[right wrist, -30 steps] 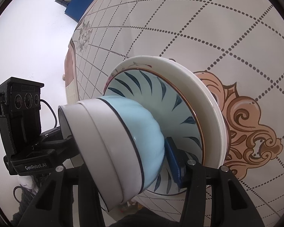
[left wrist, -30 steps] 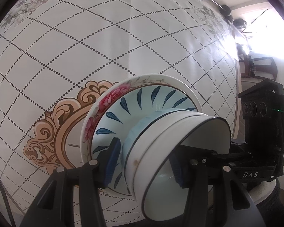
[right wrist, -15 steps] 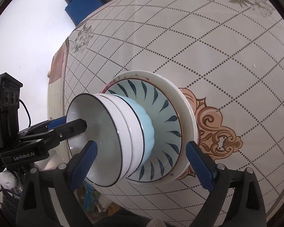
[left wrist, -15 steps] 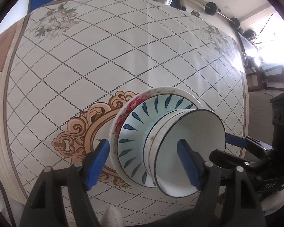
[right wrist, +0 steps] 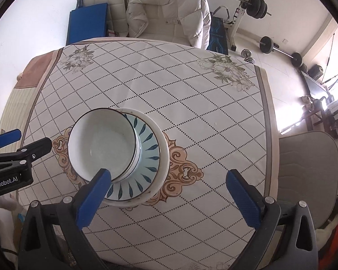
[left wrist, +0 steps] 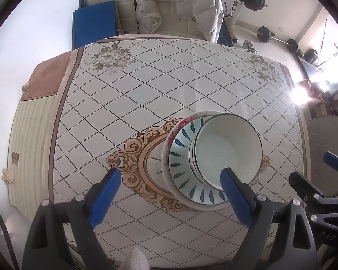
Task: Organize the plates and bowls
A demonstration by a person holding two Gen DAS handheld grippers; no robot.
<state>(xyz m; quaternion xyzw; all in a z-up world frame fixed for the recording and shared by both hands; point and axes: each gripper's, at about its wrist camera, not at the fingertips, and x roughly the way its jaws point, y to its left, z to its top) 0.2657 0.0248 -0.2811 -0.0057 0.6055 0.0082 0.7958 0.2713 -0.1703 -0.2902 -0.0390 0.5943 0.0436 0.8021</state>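
stack sat near the middle of the table (right wrist: 213,103), on the ornate gold medallion (right wrist: 182,168) printed on the cloth. at the bottom, a wide cream plate (right wrist: 163,155) with a rose rim; on it, a pale blue leaf-pattern plate (right wrist: 146,155); on top, nested white bowls (right wrist: 101,148) with dark rims, exact count hard to tell from above.

left gripper (left wrist: 169,195) hung above and on the near side, fingers spread wide, nothing between them; right-hand blue pad (left wrist: 234,193) overlapped the near rim of the stack in view, contact impossible to judge. right gripper (right wrist: 169,200) likewise splayed apart and empty, left-hand pad (right wrist: 94,193) overlapping the near edge of the bowls, also unclear whether touching or just in front.

looked like a finished stack, task close to done by the lie of things.

risks from here, as a judgement only: bowls appeared set off-centre on the plates, shifted toward one side in both views, so a nudge from a pad crossing the rim could slide or tip the top bowl. glazed ceramic on glazed ceramic, little grip, easy to skate. tall stack, narrow feet, top-heavy; any sideways brush low on the bowls could rock the lot. smooth cloth under the cream plate could also shift if dragged. two grippers close together near the stack, a knock between them possible. safest exit judged straight up and away from the rims.
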